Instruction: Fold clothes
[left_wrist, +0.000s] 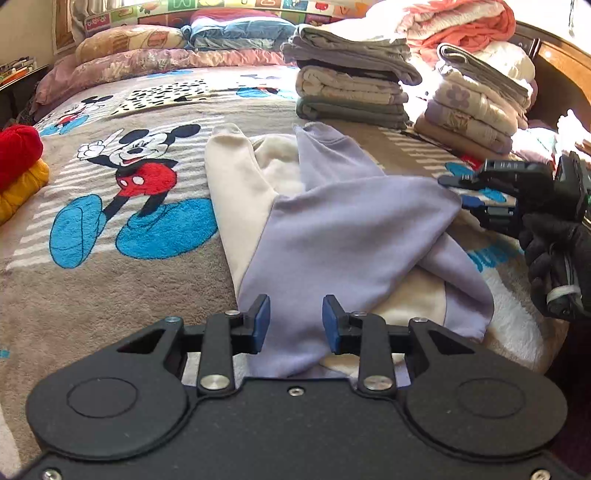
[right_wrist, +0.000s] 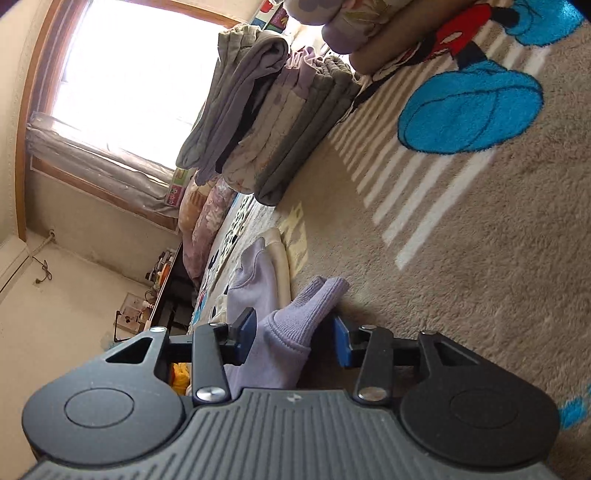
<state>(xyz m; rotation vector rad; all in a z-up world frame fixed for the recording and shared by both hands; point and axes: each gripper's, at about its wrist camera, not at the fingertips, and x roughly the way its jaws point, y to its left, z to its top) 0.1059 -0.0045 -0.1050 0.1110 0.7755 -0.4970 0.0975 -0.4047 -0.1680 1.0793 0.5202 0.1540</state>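
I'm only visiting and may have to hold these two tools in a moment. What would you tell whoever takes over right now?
Left gripper: open, hovering over the near purple part of the sweatshirt, gripping nothing.
Right gripper: open, with the ribbed purple cuff lying between its fingers, unclamped.
The cream and purple sweatshirt lies on the Mickey blanket, sleeves laid in over the body.
Done: folded stacks wait at the far side.
Left: probably finish folding this sweatshirt and add it to them.
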